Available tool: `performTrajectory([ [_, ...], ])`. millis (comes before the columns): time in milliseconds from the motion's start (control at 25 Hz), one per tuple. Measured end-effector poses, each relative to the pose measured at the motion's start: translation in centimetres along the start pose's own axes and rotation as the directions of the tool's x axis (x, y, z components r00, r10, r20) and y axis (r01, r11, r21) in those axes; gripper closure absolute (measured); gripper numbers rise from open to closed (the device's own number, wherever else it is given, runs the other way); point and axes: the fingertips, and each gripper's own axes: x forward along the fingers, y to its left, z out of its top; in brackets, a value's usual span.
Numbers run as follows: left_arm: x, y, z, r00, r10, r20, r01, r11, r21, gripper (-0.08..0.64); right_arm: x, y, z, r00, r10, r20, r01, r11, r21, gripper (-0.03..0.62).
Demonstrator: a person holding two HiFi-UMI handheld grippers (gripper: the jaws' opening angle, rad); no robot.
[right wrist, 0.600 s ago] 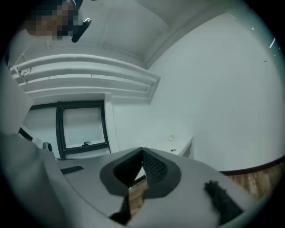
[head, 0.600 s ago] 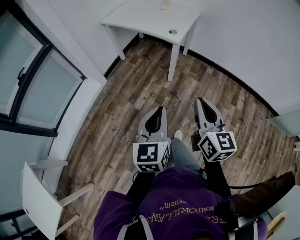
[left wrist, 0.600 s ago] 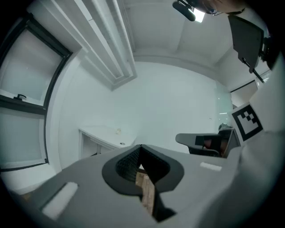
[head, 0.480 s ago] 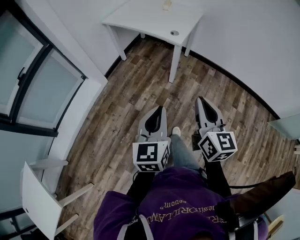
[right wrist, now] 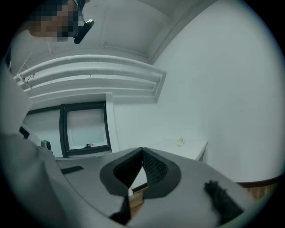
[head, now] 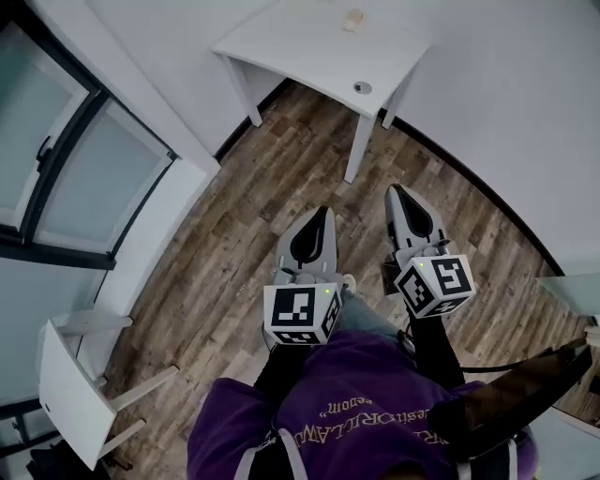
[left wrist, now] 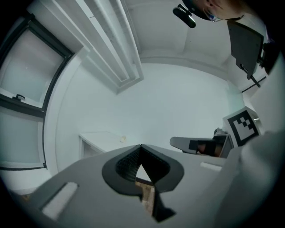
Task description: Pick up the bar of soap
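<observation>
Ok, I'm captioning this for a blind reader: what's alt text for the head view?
A person in a purple top, seen from above, holds a left gripper and a right gripper, both shut and empty, over a wood floor. Ahead stands a white table bearing a bar of soap.

The person wears a purple top [head: 361,398] with pale lettering at 6 o'clock and dark sleeves [head: 281,370]. The grey left gripper [head: 323,215] and the grey right gripper [head: 397,191] each carry a black-and-white marker cube [head: 302,316].
</observation>
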Motion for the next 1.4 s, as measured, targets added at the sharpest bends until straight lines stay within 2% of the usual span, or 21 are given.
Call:
performTrajectory([
  [280,5.5,1.8,0.8,0.997,0.072,0.018,-0.072,0.997,0.003,0.553,5.1,-3.5,0.8,0.998,0.06,-0.018,-0.06,0.998,-0.01,0.583],
  [680,10.7,4.5,0.8,0.996,0.09,0.001,-0.09,0.996,-0.022,0.553,10.6,-6.5,0.1,0.997,0.052,-0.054,-0.052,0.999,-0.005,0.583],
  [1200,21.9,13.8,4.5,1.0,0.027,-0.004,-0.027,1.0,-0.005,0.553,25.1,-8.0,2.0,1.0,0.015,-0.025,-0.015,1.0,-0.012,0.583],
  [1400,24.8,16.7,4.9,1.0,0.009,-0.02,-0.009,1.0,-0.006,0.553,29.1,-8.7,1.7,1.0,-0.012,-0.028,0.012,1.0,-0.005,0.583],
])
